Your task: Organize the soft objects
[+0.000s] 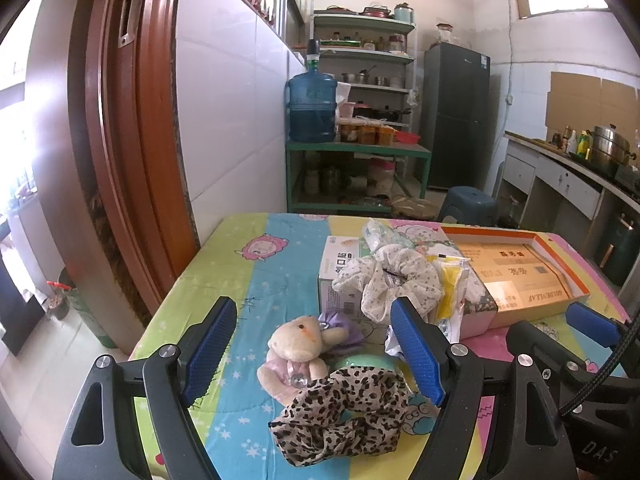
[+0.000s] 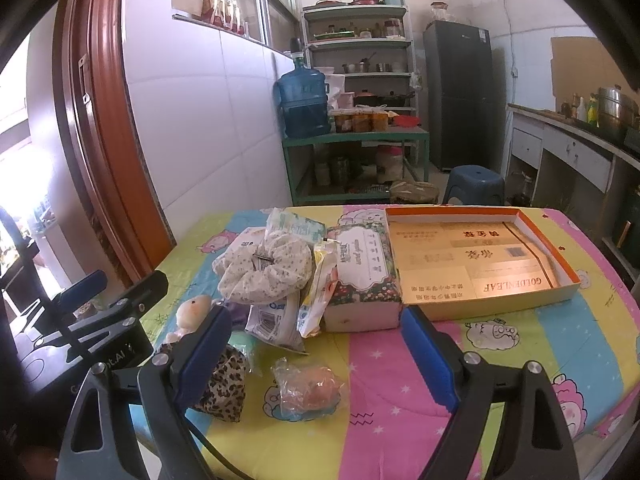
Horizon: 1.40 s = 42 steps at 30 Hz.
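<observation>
Both grippers hover low over the bench (image 2: 400, 380), which is covered with a cartoon-print cloth.

Left gripper (image 1: 316, 356): fingers spread wide, nothing held. Between the fingers, from the left wrist view, lies the leopard-print scarf (image 1: 340, 420), bunched in a loose heap nearest the camera. Just beyond it a small plush toy (image 1: 298, 350) lies on its side, touching a purple fabric piece (image 1: 348, 330). A likely first pick, judging by how the fingers frame the scarf.

Right gripper (image 2: 320, 350): fingers likewise apart and empty. Between them sits a clear bag with something pinkish inside (image 2: 308, 390). Beyond the fingertips, a floral scrunchie (image 2: 266, 270) is draped on top of packets and a tissue pack (image 2: 362, 280), a loose pile.

Past the right finger stands the open orange-rimmed box (image 2: 556, 248), shallow, with nothing in it but its printed liner. It looks like the intended container, being the only open receptacle near the soft items.

Nothing sorted yet, by the look of it.
</observation>
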Each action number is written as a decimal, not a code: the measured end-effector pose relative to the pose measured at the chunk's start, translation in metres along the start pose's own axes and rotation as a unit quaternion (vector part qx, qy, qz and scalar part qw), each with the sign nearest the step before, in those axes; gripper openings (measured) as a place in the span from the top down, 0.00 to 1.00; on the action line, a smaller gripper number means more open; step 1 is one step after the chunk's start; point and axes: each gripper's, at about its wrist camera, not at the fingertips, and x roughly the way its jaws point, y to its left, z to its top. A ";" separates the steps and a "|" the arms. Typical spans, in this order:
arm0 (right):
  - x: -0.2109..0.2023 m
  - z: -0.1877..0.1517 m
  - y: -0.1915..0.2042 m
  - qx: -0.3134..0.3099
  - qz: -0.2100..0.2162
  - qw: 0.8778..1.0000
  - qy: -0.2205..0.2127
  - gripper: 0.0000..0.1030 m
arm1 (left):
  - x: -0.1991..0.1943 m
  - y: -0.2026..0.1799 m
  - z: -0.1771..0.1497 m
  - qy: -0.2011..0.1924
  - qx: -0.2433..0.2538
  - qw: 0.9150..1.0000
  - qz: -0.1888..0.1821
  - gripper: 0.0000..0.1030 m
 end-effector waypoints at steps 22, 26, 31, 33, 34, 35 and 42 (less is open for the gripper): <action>0.010 0.000 0.001 0.002 0.001 1.000 0.009 0.15 | 0.006 0.006 0.001 0.006 -0.003 1.000 -0.002 0.22; 0.011 -0.001 0.001 0.002 -0.001 1.000 0.010 0.15 | 0.007 0.007 0.001 0.006 -0.003 1.000 -0.003 0.22; 0.011 -0.002 0.000 0.001 -0.002 1.000 0.010 0.15 | 0.007 0.006 0.001 0.006 -0.003 1.000 -0.002 0.22; 0.011 -0.003 0.000 -0.001 -0.002 1.000 0.009 0.15 | 0.007 0.008 0.000 0.005 -0.004 1.000 -0.002 0.22; 0.011 -0.004 -0.001 -0.002 -0.001 1.000 0.009 0.15 | 0.008 0.009 -0.001 0.005 -0.003 1.000 -0.002 0.22; 0.011 -0.006 -0.001 -0.005 0.000 1.000 0.009 0.15 | 0.007 0.011 -0.002 0.005 -0.003 1.000 -0.002 0.22; 0.017 -0.034 0.000 -0.026 0.022 0.999 0.029 0.15 | 0.009 0.023 -0.027 0.013 -0.002 1.000 -0.026 0.22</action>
